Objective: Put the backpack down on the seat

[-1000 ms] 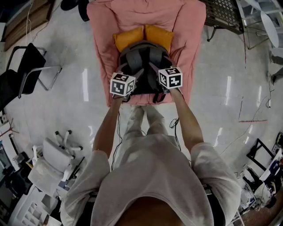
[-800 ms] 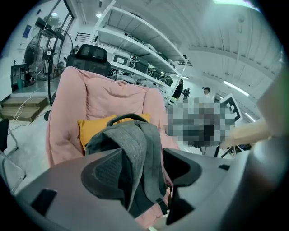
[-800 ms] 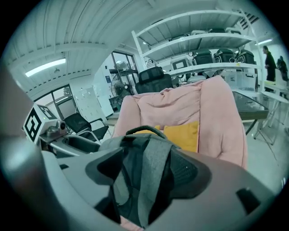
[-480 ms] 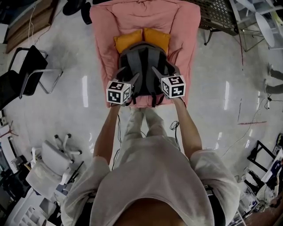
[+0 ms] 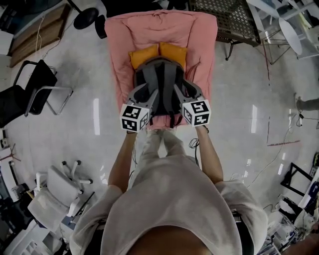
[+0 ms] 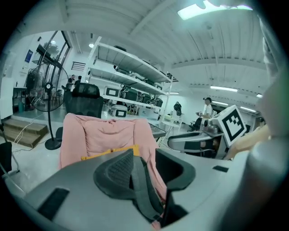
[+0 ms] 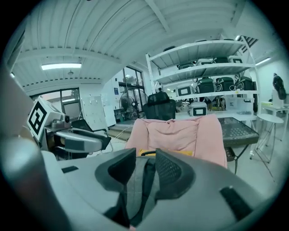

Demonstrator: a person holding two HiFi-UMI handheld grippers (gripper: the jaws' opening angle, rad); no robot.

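A grey and black backpack [image 5: 159,79] lies on the pink padded seat [image 5: 164,30], its top against two orange cushions [image 5: 144,55]. My left gripper [image 5: 148,95] is at the pack's near left corner and my right gripper [image 5: 183,92] at its near right corner. Both sets of jaws are closing. In the left gripper view a black strap [image 6: 142,189] runs through the gap between the jaws [image 6: 144,158], with space beside it. In the right gripper view the grey pack [image 7: 135,189] shows between the jaws [image 7: 145,158], and the pads are not pressing on it.
A black folding chair [image 5: 35,87] stands to the left and a white office chair [image 5: 60,184] at lower left. A mesh metal table [image 5: 219,15] is behind the seat at right, and a fan base [image 5: 84,17] at its back left. Cables trail on the glossy floor.
Both grippers have drawn back toward the person, off the top of the backpack to its near edge. The backpack stays on the seat.
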